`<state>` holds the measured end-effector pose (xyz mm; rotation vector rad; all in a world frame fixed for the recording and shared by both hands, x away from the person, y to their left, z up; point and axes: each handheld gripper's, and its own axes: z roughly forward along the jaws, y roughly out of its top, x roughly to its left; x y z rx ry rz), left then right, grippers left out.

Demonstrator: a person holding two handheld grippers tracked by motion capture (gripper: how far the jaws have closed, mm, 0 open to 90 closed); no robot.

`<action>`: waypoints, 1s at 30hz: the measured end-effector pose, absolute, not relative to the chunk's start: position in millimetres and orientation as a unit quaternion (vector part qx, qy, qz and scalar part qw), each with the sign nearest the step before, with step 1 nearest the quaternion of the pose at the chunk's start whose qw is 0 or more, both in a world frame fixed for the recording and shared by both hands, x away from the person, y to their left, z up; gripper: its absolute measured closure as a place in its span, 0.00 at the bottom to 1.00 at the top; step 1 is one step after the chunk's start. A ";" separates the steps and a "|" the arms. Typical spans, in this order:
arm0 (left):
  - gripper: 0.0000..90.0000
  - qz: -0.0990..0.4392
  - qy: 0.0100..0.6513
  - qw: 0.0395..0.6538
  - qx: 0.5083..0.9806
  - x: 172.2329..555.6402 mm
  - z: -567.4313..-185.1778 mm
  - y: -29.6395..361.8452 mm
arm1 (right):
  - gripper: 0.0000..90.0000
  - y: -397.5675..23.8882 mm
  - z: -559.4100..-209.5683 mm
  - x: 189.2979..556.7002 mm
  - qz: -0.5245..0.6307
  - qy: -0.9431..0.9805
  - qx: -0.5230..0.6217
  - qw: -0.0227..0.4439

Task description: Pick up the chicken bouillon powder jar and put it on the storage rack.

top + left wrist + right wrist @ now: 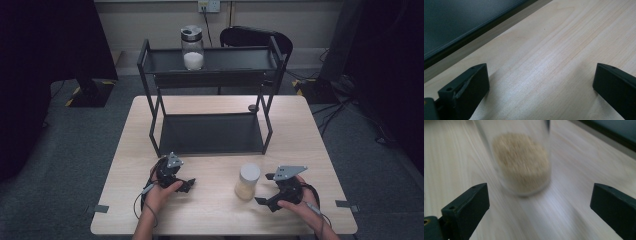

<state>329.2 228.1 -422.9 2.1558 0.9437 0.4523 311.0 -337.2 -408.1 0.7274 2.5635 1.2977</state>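
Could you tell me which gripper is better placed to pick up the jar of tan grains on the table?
Right: the right gripper sits beside the jar, jaws open toward it. The left gripper is farther away.

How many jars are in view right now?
2. A glass jar of white grains stands on the black metal rack's top shelf; a white-lidded jar of tan grains stands on the wooden table before the right hand-held gripper.

Your left gripper (186,185) has its jaws spread wide; your right gripper (265,189) is spread wide too, each gripped by a hand.
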 end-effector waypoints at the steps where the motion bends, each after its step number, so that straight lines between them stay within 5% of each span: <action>1: 0.00 0.175 0.368 0.365 0.837 329.1 -423.0 228.0 | 0.01 -335.4 -407.5 312.6 0.443 0.858 0.244 0.084; 5: 0.00 0.176 0.367 0.364 0.838 329.2 -422.9 228.1 | 0.02 -328.5 -406.3 316.5 0.474 0.845 0.237 0.074; 15: 0.00 0.176 0.367 0.364 0.838 329.2 -422.9 228.1 | 0.37 -301.3 -403.5 328.6 0.509 0.831 0.210 0.085; 30: 0.00 0.176 0.367 0.364 0.838 329.2 -422.9 228.1 | 0.39 -289.1 -391.1 331.8 0.501 0.825 0.234 0.112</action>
